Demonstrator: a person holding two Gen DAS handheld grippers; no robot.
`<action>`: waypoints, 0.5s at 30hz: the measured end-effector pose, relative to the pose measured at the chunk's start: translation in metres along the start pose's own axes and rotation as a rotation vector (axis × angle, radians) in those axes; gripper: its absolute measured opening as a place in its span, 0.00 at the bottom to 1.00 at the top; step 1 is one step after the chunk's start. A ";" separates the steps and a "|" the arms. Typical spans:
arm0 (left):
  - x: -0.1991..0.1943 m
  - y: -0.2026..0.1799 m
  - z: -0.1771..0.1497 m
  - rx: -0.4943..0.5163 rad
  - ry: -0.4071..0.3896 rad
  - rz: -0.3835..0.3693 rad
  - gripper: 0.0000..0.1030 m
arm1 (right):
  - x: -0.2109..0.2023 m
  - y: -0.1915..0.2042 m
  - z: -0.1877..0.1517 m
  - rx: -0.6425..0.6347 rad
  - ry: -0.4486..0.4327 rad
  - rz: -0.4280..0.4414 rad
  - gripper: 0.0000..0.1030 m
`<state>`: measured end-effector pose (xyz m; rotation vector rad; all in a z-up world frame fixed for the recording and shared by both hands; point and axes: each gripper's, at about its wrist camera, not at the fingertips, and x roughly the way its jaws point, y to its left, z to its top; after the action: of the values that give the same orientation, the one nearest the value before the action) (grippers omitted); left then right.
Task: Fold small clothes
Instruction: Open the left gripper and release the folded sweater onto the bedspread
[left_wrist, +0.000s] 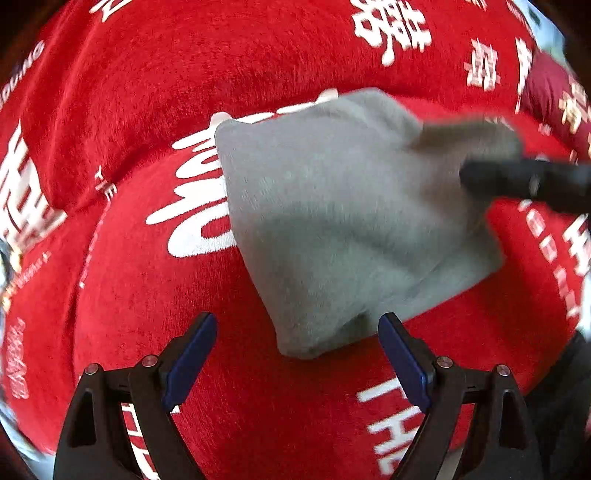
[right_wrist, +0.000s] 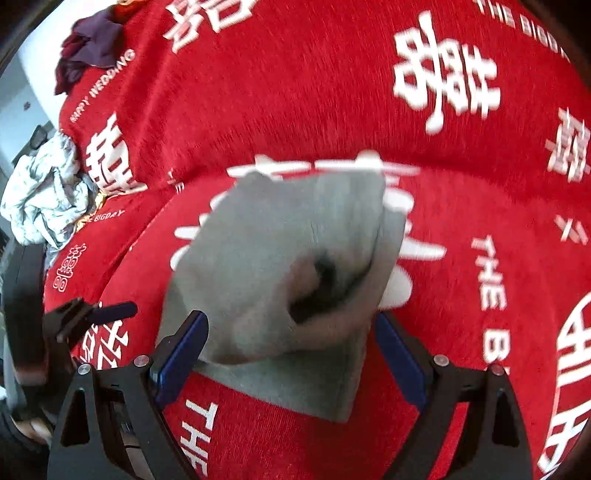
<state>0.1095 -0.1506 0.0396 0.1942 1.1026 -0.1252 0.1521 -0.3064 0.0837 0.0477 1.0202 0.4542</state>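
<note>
One grey garment (left_wrist: 343, 218) of soft, fuzzy knit lies folded into a rough square on our red plush cloth (left_wrist: 147, 92) with white lettering. Our left claw (left_wrist: 297, 362) gapes wide just short of its near corner, holding nothing. Our right claw (right_wrist: 291, 354) also stands wide, a raised fold bunched between its fingers. Crumpled pale (right_wrist: 44, 192) and purple (right_wrist: 92, 40) clothes sit at the far left edge

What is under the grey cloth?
Under the folded grey fabric garment lies the red plush blanket with white lettering. A big white character pokes out at its left edge; the rest of that character is covered.
</note>
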 end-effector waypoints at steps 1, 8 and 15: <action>0.006 -0.002 0.000 0.006 0.003 0.017 0.87 | 0.001 0.001 0.001 -0.009 0.004 0.006 0.86; 0.015 0.022 0.009 -0.118 -0.011 0.015 0.87 | 0.007 0.007 0.011 -0.035 0.045 0.004 0.83; 0.016 0.055 -0.003 -0.279 -0.004 -0.065 0.87 | 0.009 0.011 0.009 -0.016 0.041 0.019 0.84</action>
<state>0.1247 -0.0966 0.0295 -0.0912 1.1099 -0.0287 0.1601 -0.2914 0.0836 0.0341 1.0573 0.4820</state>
